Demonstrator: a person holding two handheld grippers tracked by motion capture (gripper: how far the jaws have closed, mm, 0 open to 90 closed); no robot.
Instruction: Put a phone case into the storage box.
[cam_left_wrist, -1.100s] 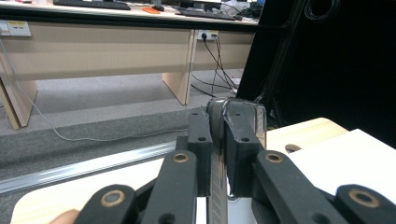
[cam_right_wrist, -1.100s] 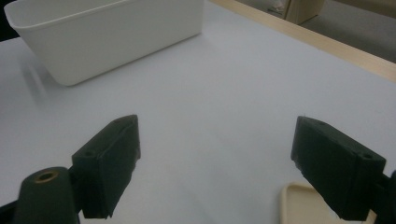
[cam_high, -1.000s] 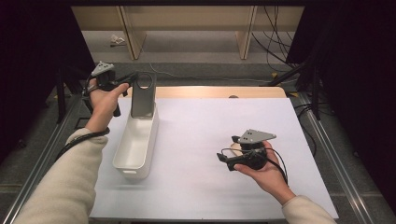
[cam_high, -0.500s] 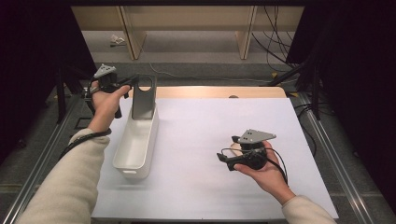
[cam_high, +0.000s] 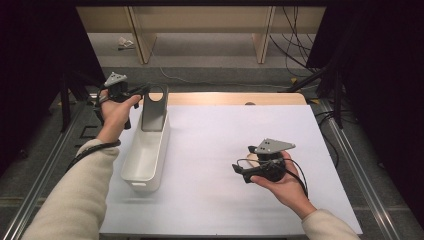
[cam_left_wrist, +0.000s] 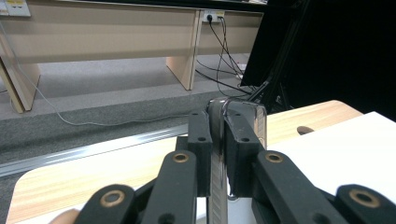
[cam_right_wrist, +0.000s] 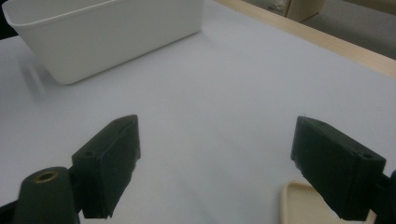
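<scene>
High view: white sheet (cam_high: 225, 150) covered a wooden table (cam_high: 225, 98); left gripper (cam_high: 142, 91) clenched on white bin's (cam_high: 145, 155) raised grey tab (cam_high: 154, 107). Left gripper view: tab pinched; grey carpet (cam_left_wrist: 93, 102), wall sockets (cam_left_wrist: 212, 17). Right gripper view: right gripper (cam_right_wrist: 215, 163) released, empty. No legible writing.

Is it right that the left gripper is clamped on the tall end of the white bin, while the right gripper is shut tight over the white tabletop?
Not quite. The left gripper is indeed clamped on the tall end of the white bin, but the right gripper is not shut: the right gripper view shows its jaws spread wide apart with nothing between them above the white tabletop.
</scene>
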